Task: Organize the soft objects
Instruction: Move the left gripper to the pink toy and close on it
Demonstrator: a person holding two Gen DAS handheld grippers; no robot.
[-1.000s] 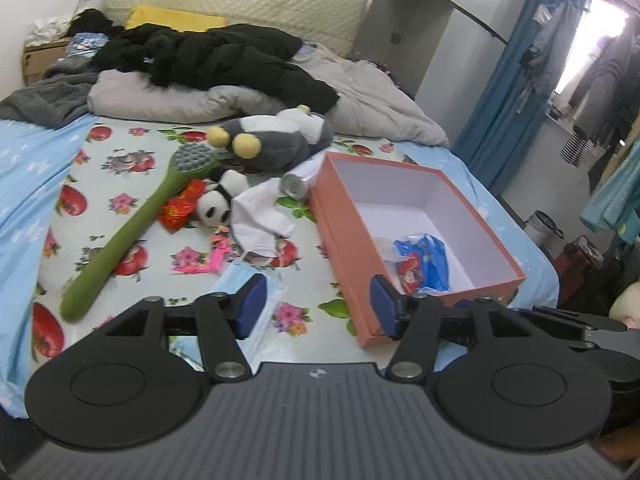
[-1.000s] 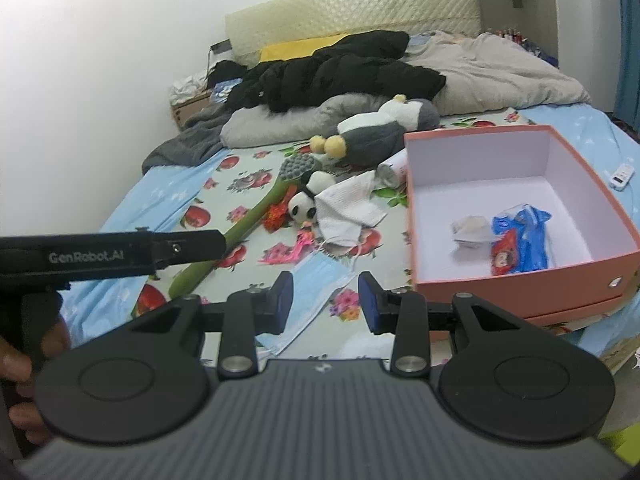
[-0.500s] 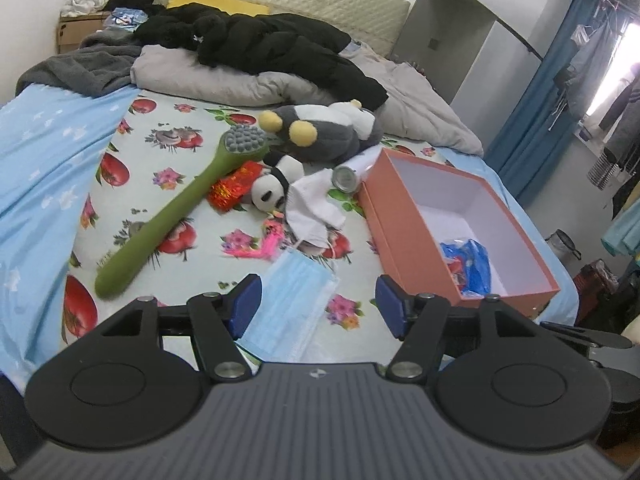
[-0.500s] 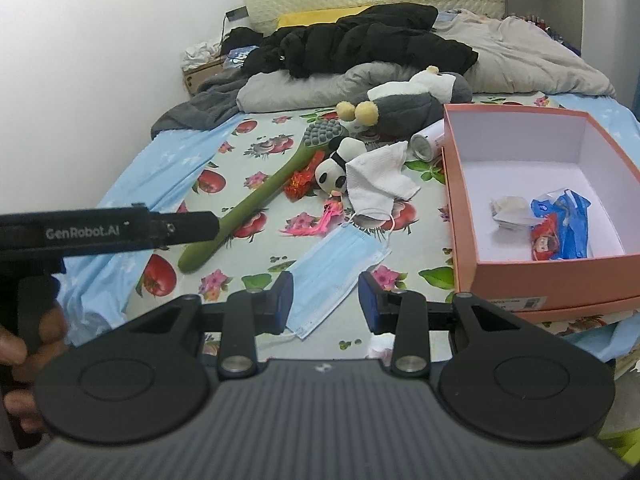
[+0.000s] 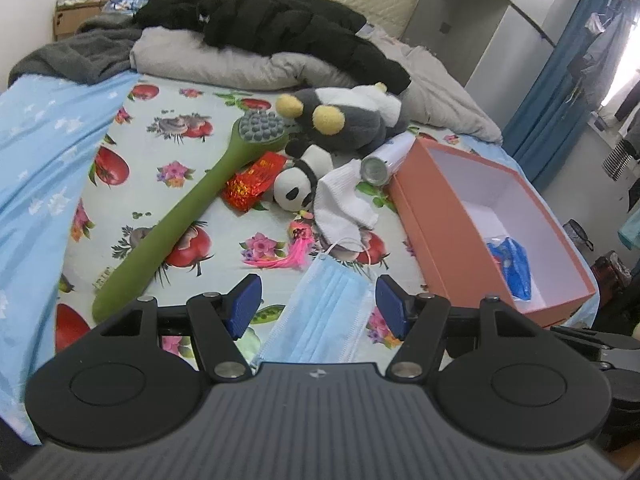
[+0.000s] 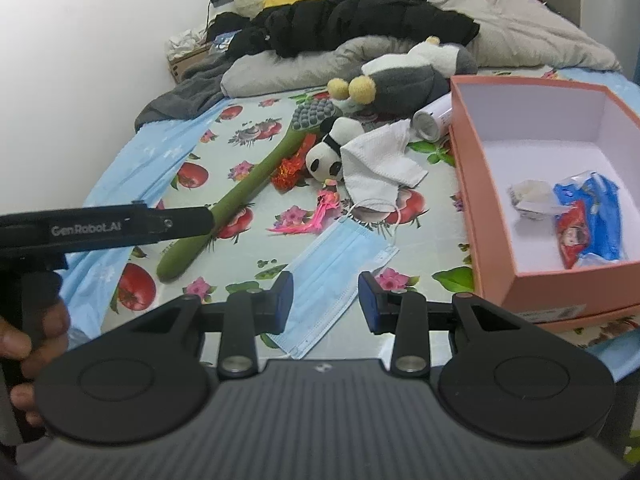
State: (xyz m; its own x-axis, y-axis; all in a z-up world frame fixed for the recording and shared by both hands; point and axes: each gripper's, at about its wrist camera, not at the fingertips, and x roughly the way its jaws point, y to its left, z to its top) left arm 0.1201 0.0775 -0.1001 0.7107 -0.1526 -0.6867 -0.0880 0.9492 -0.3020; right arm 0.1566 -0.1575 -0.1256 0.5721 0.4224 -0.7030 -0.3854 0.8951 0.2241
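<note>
A blue face mask (image 5: 326, 312) (image 6: 340, 276) lies on the floral sheet just ahead of both grippers. Beyond it are a white cloth (image 5: 344, 204) (image 6: 380, 164), a small panda plush (image 5: 298, 184) (image 6: 326, 156) and a grey penguin plush (image 5: 348, 118) (image 6: 408, 76). An orange box (image 5: 436, 216) (image 6: 468, 184) on the right holds a blue packet (image 5: 514, 264) (image 6: 592, 216). My left gripper (image 5: 318, 304) is open and empty above the mask. My right gripper (image 6: 326, 300) is open and empty above it too.
A green massage brush (image 5: 188, 208) (image 6: 248, 184), a red packet (image 5: 254, 184), a pink tassel (image 5: 288, 252) and a white can (image 5: 384, 160) lie on the bed. Dark clothes (image 5: 280, 28) and grey bedding (image 5: 240, 64) are at the head. The left gripper's body (image 6: 104, 228) shows at left.
Both grippers have moved forward and lower over the bed, so the mask now lies between their fingertips. Both stay open. Nothing on the bed has moved.
</note>
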